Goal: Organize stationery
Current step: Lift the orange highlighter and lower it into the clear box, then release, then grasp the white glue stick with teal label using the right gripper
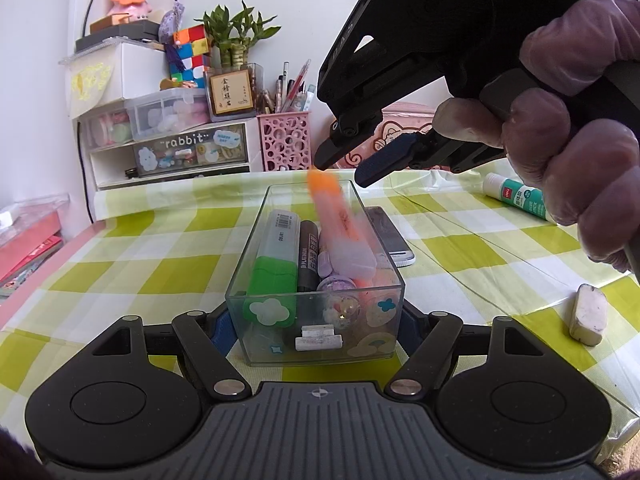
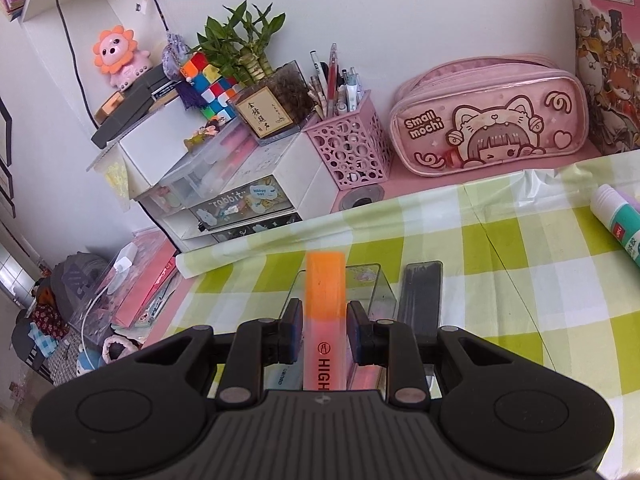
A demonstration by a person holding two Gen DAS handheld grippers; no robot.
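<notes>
My left gripper (image 1: 316,320) is shut on the near end of a clear plastic box (image 1: 256,264), one finger on each side wall. Inside lie a green-capped highlighter (image 1: 276,264), a black marker (image 1: 307,256) and small trinkets. Above the far end of the box hangs my right gripper (image 1: 346,170), held by a gloved hand. An orange highlighter (image 1: 340,224) shows blurred just under its fingertips, slanting down into the box. In the right wrist view this orange highlighter (image 2: 325,292) lies between the pads of my right gripper (image 2: 325,332) with thin gaps on both sides.
On the green checked tablecloth (image 1: 460,248) lie a glue stick (image 1: 516,196), a white eraser (image 1: 588,314) and a dark phone (image 2: 420,300) right of the box. At the back stand a pink pen holder (image 2: 348,152), a pink pencil case (image 2: 488,120) and white drawers (image 1: 168,152).
</notes>
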